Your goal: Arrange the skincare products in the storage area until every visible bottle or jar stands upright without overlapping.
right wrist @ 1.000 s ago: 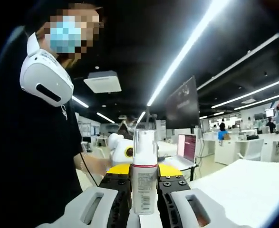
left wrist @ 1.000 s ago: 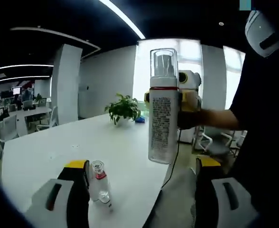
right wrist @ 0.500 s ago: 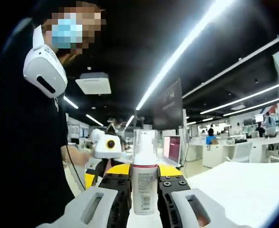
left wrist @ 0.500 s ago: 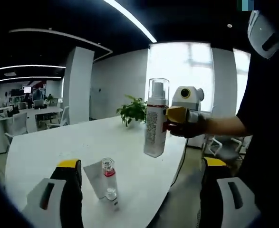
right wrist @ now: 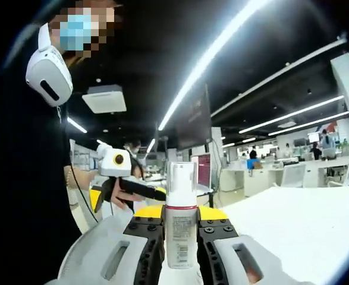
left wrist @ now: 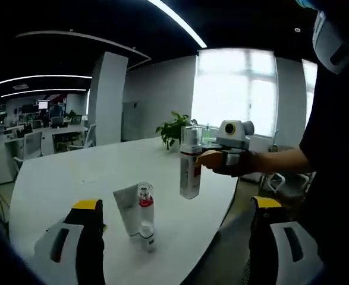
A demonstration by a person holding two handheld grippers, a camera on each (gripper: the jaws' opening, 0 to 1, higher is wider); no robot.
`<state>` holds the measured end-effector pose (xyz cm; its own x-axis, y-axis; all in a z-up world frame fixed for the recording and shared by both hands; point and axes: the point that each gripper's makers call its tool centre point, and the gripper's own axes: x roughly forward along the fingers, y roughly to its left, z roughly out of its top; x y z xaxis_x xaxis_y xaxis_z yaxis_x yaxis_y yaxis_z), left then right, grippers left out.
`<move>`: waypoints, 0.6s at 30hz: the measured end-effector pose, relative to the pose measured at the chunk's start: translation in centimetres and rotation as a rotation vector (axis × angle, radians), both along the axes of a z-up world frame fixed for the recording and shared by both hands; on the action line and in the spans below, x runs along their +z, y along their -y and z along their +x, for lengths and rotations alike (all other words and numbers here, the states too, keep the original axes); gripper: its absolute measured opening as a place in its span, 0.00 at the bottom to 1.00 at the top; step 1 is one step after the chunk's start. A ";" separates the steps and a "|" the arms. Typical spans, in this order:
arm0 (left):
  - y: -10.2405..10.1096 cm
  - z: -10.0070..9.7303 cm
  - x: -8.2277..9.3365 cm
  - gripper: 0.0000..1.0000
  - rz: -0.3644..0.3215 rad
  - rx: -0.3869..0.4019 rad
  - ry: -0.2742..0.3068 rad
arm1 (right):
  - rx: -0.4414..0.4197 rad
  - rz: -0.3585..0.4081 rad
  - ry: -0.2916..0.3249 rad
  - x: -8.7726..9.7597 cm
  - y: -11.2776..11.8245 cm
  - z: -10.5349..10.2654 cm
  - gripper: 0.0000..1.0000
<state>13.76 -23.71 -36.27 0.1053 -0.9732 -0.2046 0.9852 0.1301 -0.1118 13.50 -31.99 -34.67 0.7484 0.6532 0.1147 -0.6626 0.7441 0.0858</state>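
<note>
My right gripper (right wrist: 180,230) is shut on a white pump bottle (right wrist: 181,199) with a clear cap and a red band, and holds it upright. In the left gripper view the same bottle (left wrist: 189,165) hangs just over the white table (left wrist: 67,175) near its right edge, with the right gripper (left wrist: 213,159) clamped on its side. Nearer to me a small clear bottle (left wrist: 143,205) with a red band stands beside a white tube (left wrist: 125,212) that lies flat. The left gripper (left wrist: 175,205) is open, its jaws wide apart and holding nothing, short of these two items.
A potted plant (left wrist: 174,127) stands at the table's far end. The person in dark clothes (left wrist: 335,154) is at the right, off the table's edge. Office desks and chairs (left wrist: 28,142) fill the room at the left. Bare table (right wrist: 293,225) spreads to the right.
The right gripper has carried the pump bottle down and away from the left camera, close to the table top. The left gripper stayed open, and its view has shifted slightly.
</note>
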 end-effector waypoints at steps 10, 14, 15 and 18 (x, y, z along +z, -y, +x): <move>-0.2 1.4 -1.7 0.96 -0.016 0.057 -0.001 | -0.001 -0.001 -0.016 -4.6 0.4 1.7 0.09; -0.4 1.5 -2.8 0.95 -0.018 0.074 0.000 | -0.004 -0.012 0.001 -7.0 1.0 2.2 0.09; -0.4 1.5 -3.2 0.95 -0.015 0.075 -0.002 | -0.009 -0.013 -0.003 -7.5 1.1 2.3 0.09; -0.7 1.5 -4.0 0.95 -0.006 0.080 0.003 | -0.006 -0.009 -0.001 -8.7 1.4 2.6 0.09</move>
